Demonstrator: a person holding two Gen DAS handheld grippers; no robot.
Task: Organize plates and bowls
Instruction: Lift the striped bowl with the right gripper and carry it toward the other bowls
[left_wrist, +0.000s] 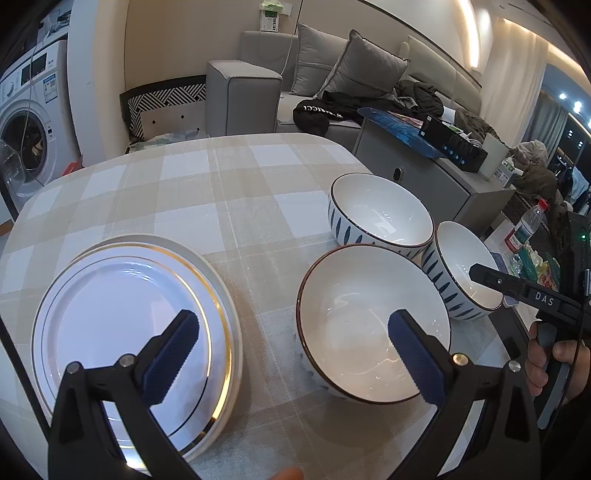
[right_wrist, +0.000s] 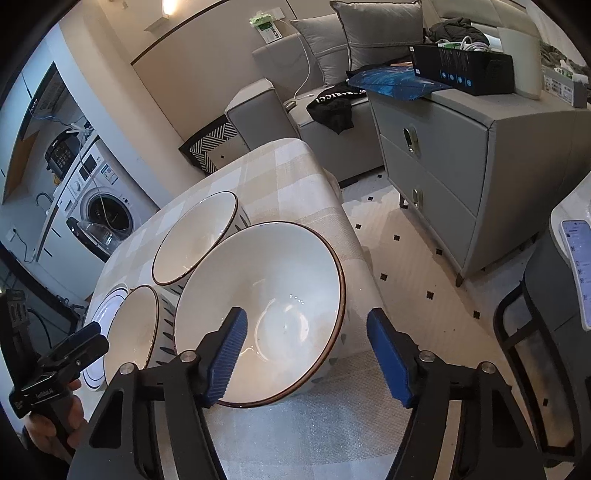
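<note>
**Three bowls and stacked plates on the checked table**

Left tool (left_wrist: 293, 354) spread wide, clamped on nothing, hanging above the table (left_wrist: 207, 184) between plates and bowl. Stack of plates (left_wrist: 110, 306), gold-rimmed, at 8 o'clock in the left wrist view. Nearest bowl (left_wrist: 369, 321) at 4 o'clock, its brown rim just beside two leaf-patterned bowls: one (left_wrist: 380, 212) at 2 o'clock, another (left_wrist: 463, 269) at 3 o'clock, near the table's edge.

Right tool (right_wrist: 306, 350) apart, straddling the rim of that edge bowl (right_wrist: 266, 295): left pad inside the bowl, right pad outside, neither seen pressing. Remaining bowls at 10 o'clock (right_wrist: 195, 236) and 9 o'clock (right_wrist: 135, 325). Grey cabinet (right_wrist: 480, 155) at 2 o'clock, off the table.
</note>
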